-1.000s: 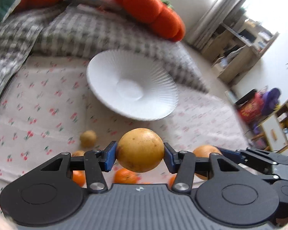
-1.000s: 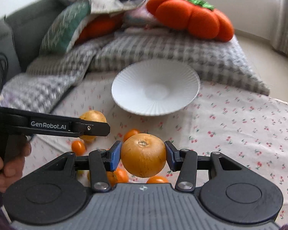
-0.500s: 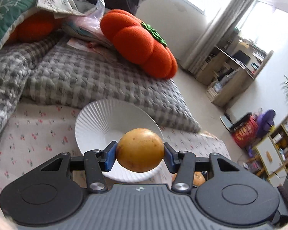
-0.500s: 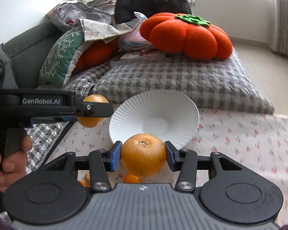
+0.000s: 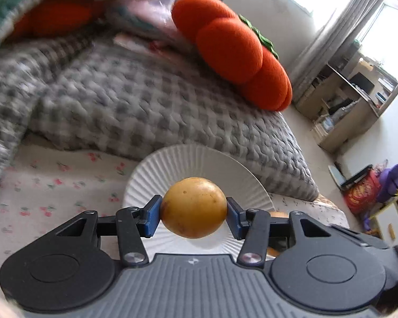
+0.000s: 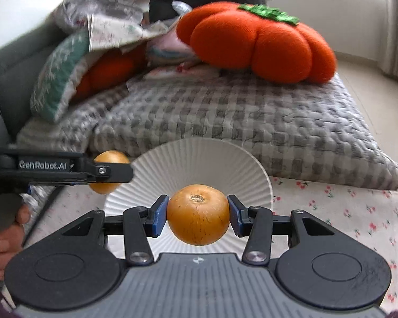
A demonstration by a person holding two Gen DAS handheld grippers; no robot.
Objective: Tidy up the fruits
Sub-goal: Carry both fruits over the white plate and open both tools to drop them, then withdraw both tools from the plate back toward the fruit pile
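My left gripper point(image 5: 193, 213) is shut on a round yellow fruit point(image 5: 193, 198), its blue pads pressed on both sides. Right behind and below it lies the white ribbed plate point(image 5: 196, 159), nothing visible in it. In the right wrist view my right gripper point(image 6: 198, 218) is shut on an orange-brown fruit point(image 6: 198, 206) with its stem scar upward, over the near part of the plate point(image 6: 212, 156). The left gripper point(image 6: 106, 171) shows side-on at the plate's left rim with the yellow fruit point(image 6: 111, 156). A sliver of the orange-brown fruit point(image 5: 278, 214) shows low right in the left wrist view.
A grey checked quilt point(image 6: 238, 116) rises just behind the plate, with an orange pumpkin cushion point(image 6: 254, 42) and other pillows on it. The plate rests on a cherry-print cloth point(image 6: 345, 212). A hand point(image 6: 2, 238) holds the left gripper's handle. Shelves point(image 5: 345, 100) stand far right.
Both grippers have moved forward toward the plate with their fruits still held. The small loose fruits on the cloth have dropped out of view, and the plate now sits directly behind each held fruit.
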